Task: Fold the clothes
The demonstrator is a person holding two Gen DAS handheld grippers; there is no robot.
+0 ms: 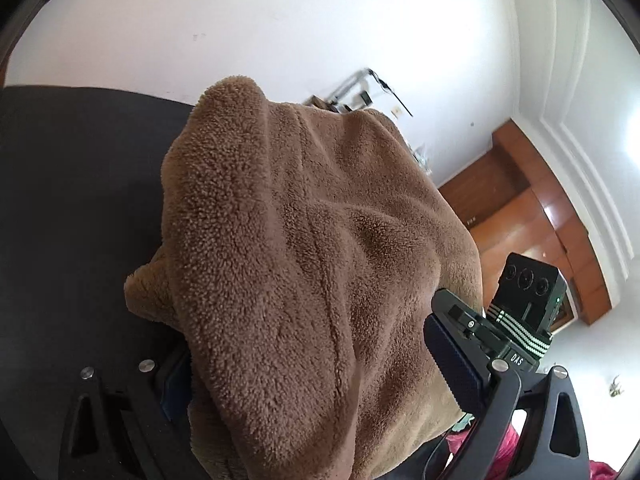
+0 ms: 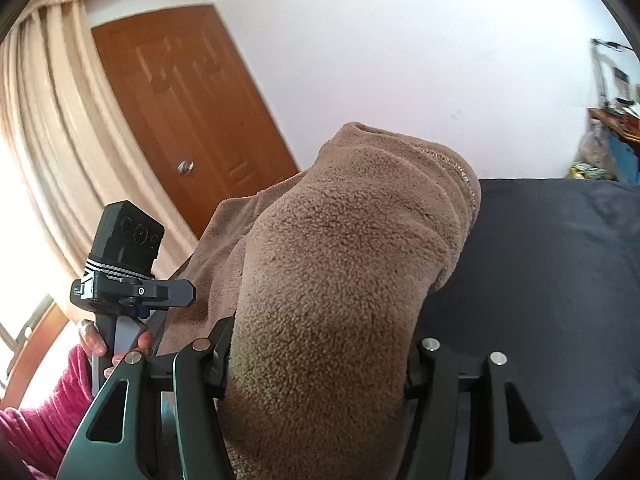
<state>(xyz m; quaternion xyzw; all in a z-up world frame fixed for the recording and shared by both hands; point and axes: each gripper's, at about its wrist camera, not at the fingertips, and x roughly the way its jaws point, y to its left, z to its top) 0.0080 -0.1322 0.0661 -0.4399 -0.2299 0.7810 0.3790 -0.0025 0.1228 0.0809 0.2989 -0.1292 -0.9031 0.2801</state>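
Your right gripper (image 2: 316,364) was clamped on a thick bunch of the brown fleece garment (image 2: 340,264), jaws about half spread around the bulk. Your left gripper (image 1: 312,364) also had the fleece (image 1: 304,240) filling the space between its fingers; one pad was buried in cloth, so a firm clamp there could not be confirmed. The garment hung raised over the dark surface (image 1: 72,184). Your left hand (image 2: 116,344), pink sleeve (image 2: 44,412), gripped its handle.

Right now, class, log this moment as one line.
object: brown fleece garment | left tool: gripping it | right tool: gripping it | surface: dark bed
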